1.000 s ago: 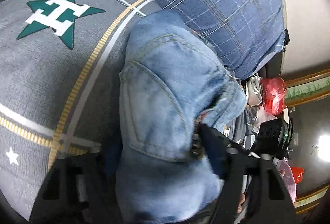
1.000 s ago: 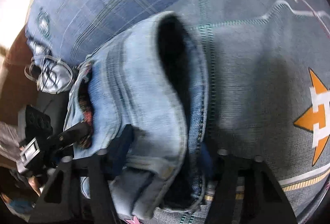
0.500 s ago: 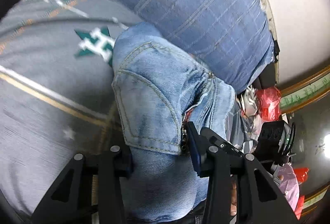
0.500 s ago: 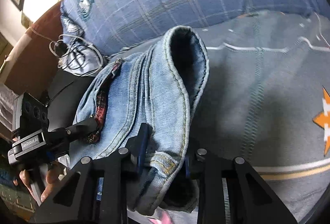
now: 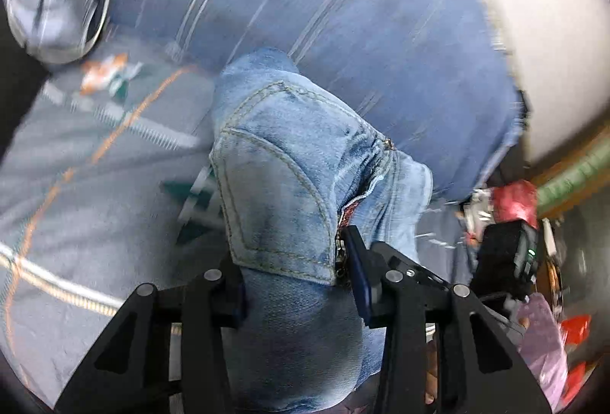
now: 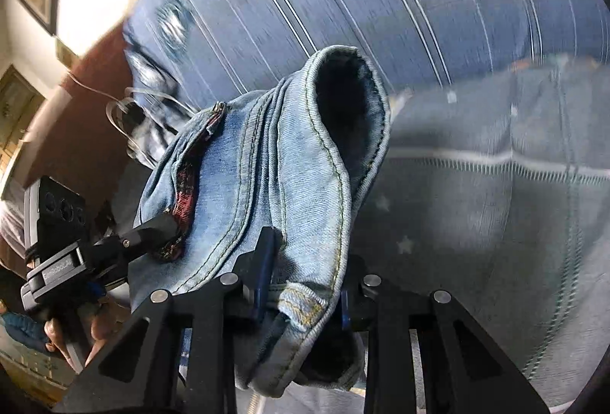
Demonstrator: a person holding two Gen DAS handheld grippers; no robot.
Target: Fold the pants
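Jeans (image 5: 282, 185) bunched over grey blanket (image 5: 95, 223); my left claw (image 5: 297, 288) and right claw (image 6: 303, 284) both clamp the denim

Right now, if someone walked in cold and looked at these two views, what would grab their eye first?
The light blue jeans fill the middle of both views, bunched up, a back pocket facing the left wrist camera. Both grippers clamp them: the left gripper at the bottom of its view, the right gripper on the waistband edge. Behind lie a grey bedspread with star patterns and a blue plaid pillow.
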